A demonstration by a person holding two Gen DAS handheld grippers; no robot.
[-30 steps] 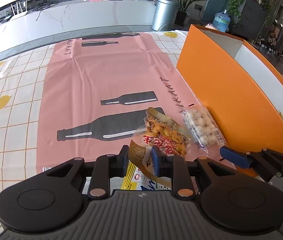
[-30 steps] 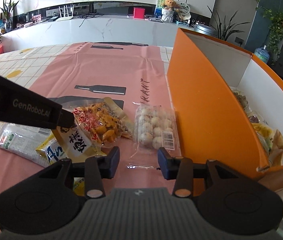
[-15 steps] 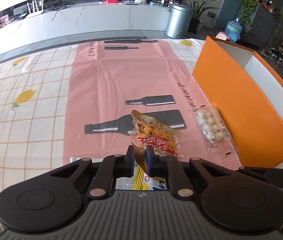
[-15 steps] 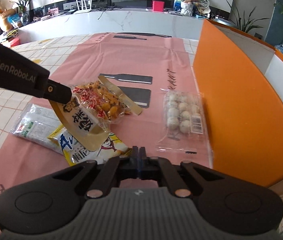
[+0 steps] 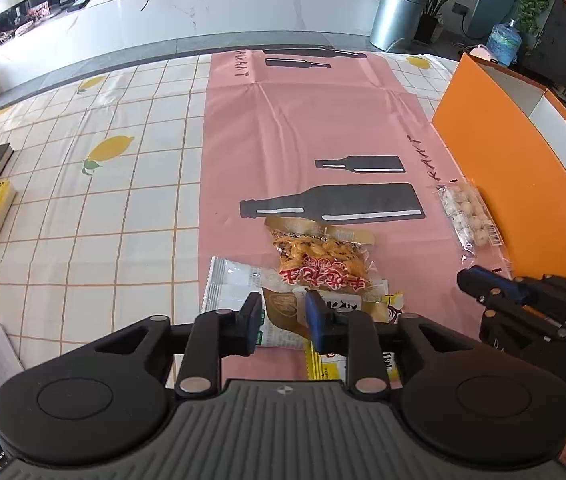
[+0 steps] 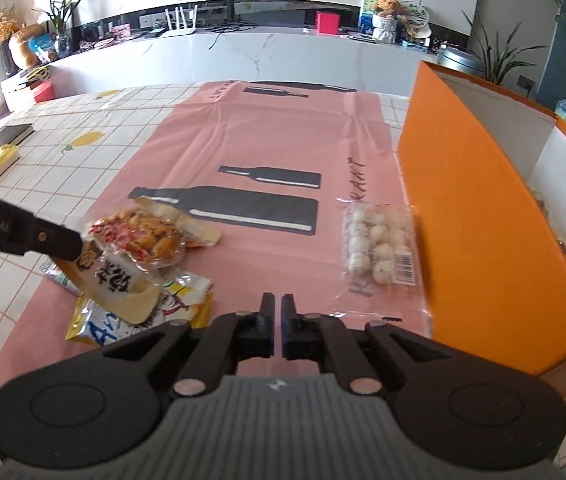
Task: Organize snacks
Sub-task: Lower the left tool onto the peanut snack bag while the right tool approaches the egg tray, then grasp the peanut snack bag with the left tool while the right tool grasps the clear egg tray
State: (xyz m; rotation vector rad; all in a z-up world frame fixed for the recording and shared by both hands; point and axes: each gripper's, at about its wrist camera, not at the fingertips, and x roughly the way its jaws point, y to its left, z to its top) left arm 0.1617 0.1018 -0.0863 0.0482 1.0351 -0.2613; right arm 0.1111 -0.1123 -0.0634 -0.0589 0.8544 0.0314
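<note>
While your left gripper (image 5: 283, 320) pinches the tan peanut packet (image 6: 123, 268) above the pile and your right gripper (image 6: 277, 320) is nearly closed on nothing, some snacks sit in the orange box (image 6: 483, 220); the ball packet (image 6: 379, 248) and two others remain outside.

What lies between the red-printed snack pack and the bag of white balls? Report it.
Only the pink mat, bearing its printed black bottle. No other item lies between the snack pack and the bag of white balls. The right wrist view shows this most plainly.
</note>
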